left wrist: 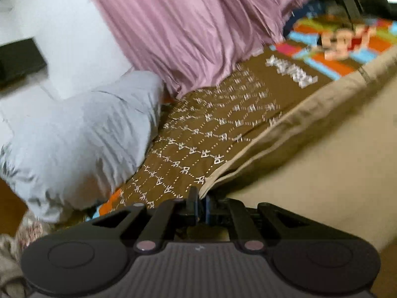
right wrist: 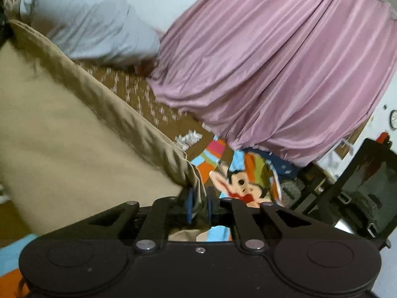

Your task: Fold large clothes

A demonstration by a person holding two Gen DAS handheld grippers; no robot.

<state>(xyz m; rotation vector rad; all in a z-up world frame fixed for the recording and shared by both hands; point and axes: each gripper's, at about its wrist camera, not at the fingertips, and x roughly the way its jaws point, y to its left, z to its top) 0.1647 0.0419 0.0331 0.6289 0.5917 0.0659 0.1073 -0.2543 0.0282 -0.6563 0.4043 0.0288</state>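
No box or basket shows here, only a bed spread with a brown patterned sheet (left wrist: 223, 114) and a bright cartoon blanket (right wrist: 248, 181), with a grey pillow (left wrist: 82, 134) and a pink curtain (left wrist: 193, 24) beyond the fingers. The left gripper (left wrist: 199, 206) has its fingers pinched narrow on a corner of the tan garment (left wrist: 322, 149), which stretches away to their right. The right gripper (right wrist: 198, 208) clamps another bunched edge of it, the cloth spreading left of those fingers.
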